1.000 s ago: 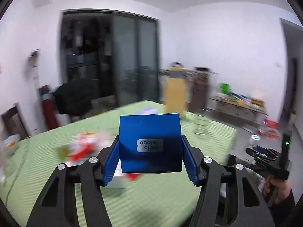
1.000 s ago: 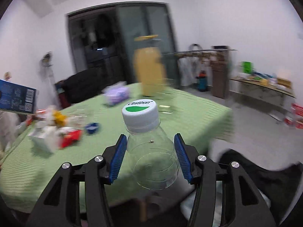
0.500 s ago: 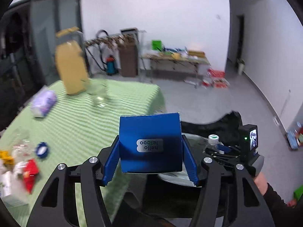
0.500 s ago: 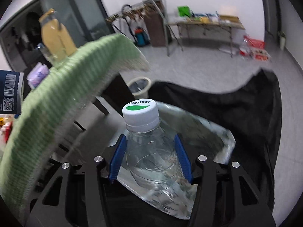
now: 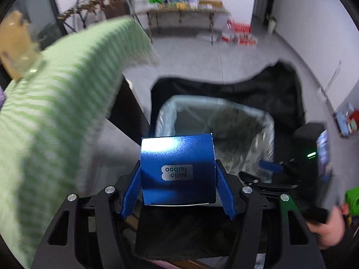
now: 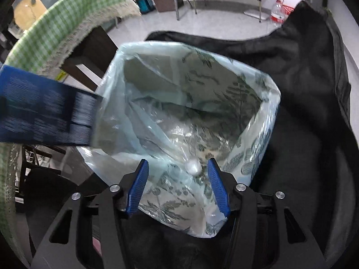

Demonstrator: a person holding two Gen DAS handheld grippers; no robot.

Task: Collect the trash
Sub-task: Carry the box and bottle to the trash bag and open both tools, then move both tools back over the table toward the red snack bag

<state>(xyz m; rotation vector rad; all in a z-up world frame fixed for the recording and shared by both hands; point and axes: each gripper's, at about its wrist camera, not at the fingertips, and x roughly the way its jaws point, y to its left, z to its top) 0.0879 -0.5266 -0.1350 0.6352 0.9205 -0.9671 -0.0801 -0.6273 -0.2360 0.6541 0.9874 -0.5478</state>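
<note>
Tongs on our left [image 5: 178, 192] clamped a blue carton [image 5: 177, 168], its printed label facing the camera upside down, both blue pads pressed flat against its sides. We held it just short of the near rim of a trash bin [image 5: 215, 103] lined with a pale, leaf-printed bag, and the carton's top edge overlapped that rim in the left wrist view. From the right wrist view the same carton [image 6: 44, 109] jutted in at the left, its end level with the bag's left edge.

Our right tongs [image 6: 178, 186] stood spread apart and held nothing, poised above the near wall of the bin [image 6: 267, 103]. Between their tips, down in the liner, we saw a small whitish round thing [image 6: 193, 167], too blurred to identify.

Bin mouth stood wide open. A black fabric sheet [image 6: 303, 78] lay behind and to the right of it. To the left, the green-checked cloth [image 6: 67, 15] of the counter hung close, its fringed edge near the bag, with a dark chair [image 6: 94, 51] between them.
</note>
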